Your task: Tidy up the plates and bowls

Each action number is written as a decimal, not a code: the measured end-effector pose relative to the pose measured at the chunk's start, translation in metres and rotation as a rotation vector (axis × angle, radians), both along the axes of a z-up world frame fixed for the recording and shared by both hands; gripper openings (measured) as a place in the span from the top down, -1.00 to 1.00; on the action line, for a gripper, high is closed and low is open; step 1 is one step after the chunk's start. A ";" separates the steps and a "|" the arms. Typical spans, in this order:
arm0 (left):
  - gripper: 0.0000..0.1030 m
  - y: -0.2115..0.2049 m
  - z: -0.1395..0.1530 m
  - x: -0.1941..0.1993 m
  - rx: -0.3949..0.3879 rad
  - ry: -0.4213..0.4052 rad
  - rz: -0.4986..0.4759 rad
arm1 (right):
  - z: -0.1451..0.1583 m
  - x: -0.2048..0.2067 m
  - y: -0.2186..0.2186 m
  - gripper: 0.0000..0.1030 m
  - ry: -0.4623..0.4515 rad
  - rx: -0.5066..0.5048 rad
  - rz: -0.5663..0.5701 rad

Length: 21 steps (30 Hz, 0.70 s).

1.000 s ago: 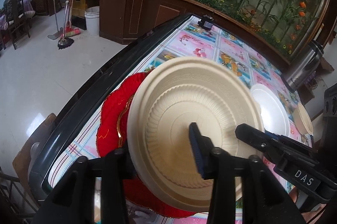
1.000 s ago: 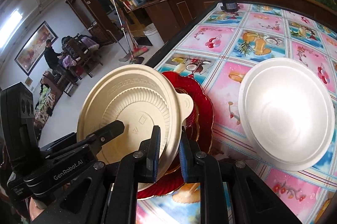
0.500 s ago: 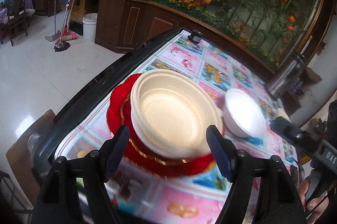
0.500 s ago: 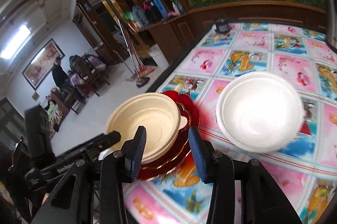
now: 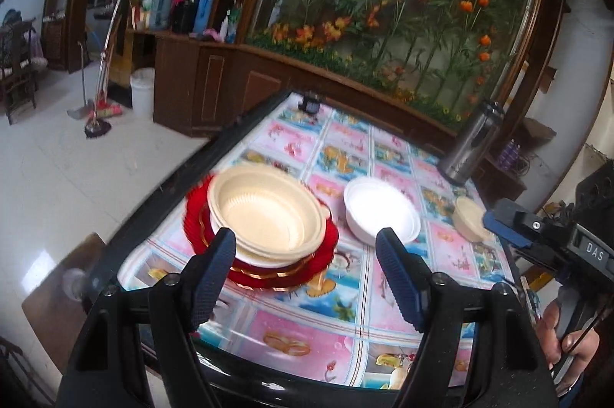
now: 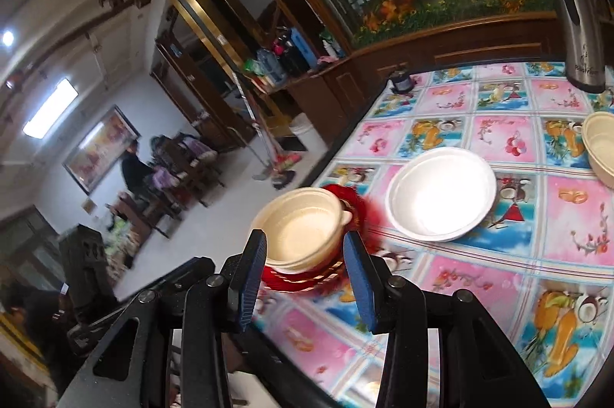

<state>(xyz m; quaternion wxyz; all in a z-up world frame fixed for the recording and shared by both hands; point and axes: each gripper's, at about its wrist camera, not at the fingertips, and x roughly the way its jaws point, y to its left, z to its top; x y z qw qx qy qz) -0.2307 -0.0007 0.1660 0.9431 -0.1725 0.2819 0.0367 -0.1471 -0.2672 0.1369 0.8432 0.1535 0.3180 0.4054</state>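
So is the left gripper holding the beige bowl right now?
No: the left gripper is open and empty, and the beige bowl sits on the red plates.

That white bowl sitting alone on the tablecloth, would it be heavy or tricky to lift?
The white bowl looks like thin foam, so it is probably very light and may flex or dent under a claw. Its wide, shallow shape suggests it would slide rather than tip if pushed.

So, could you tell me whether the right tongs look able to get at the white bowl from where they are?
Probably yes. The right tongs are open and empty, and the white bowl sits alone on the tablecloth, beside the red plates, with nothing across the way.
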 end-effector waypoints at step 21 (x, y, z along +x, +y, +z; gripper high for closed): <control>-0.75 -0.044 0.003 0.036 0.054 0.059 -0.157 | 0.025 0.042 -0.104 -0.13 -0.087 -0.045 -0.190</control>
